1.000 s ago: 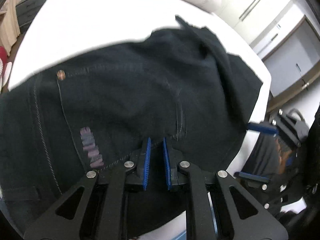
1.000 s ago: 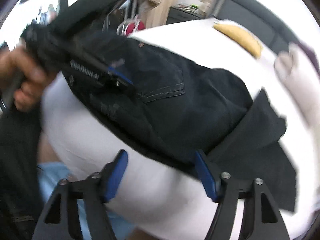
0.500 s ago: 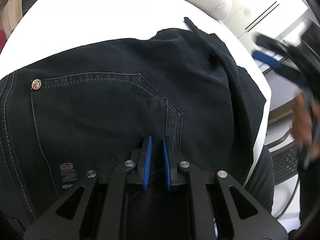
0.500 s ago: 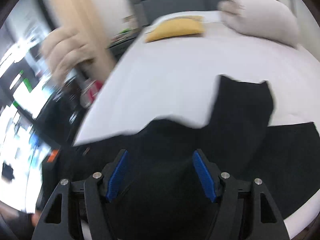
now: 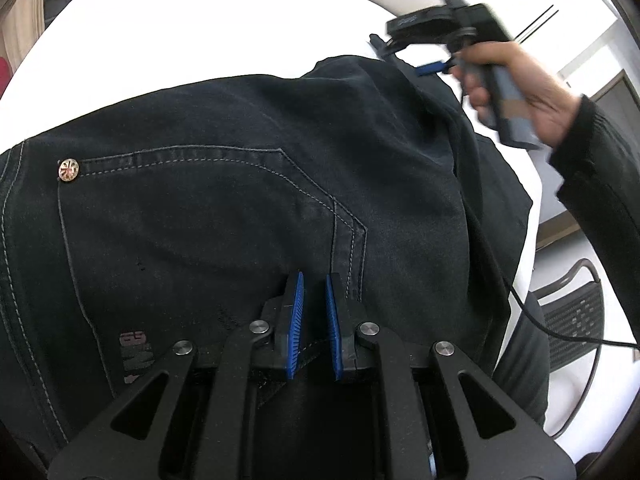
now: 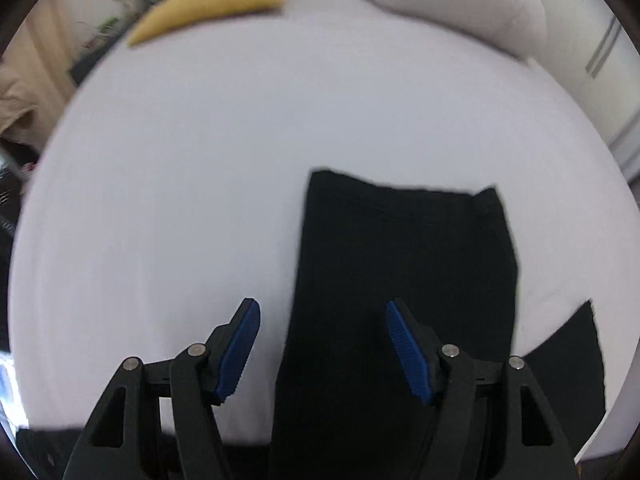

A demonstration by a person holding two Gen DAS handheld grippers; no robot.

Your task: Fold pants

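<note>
Black jeans lie on a white bed, back pocket and brass rivet facing up. My left gripper is shut on the jeans' waist end near the pocket corner. My right gripper is open and empty, hovering over a trouser leg that stretches away to its hem. In the left wrist view the right gripper is held by a hand above the far leg end.
A yellow cushion and a white pillow lie at the head of the bed. White wardrobe doors stand beyond. A mesh chair and a cable are at the bed's right edge.
The right gripper swung from the bed's side to above the trouser leg, staying open. The left gripper stayed shut on the waist; the jeans settled flat.
</note>
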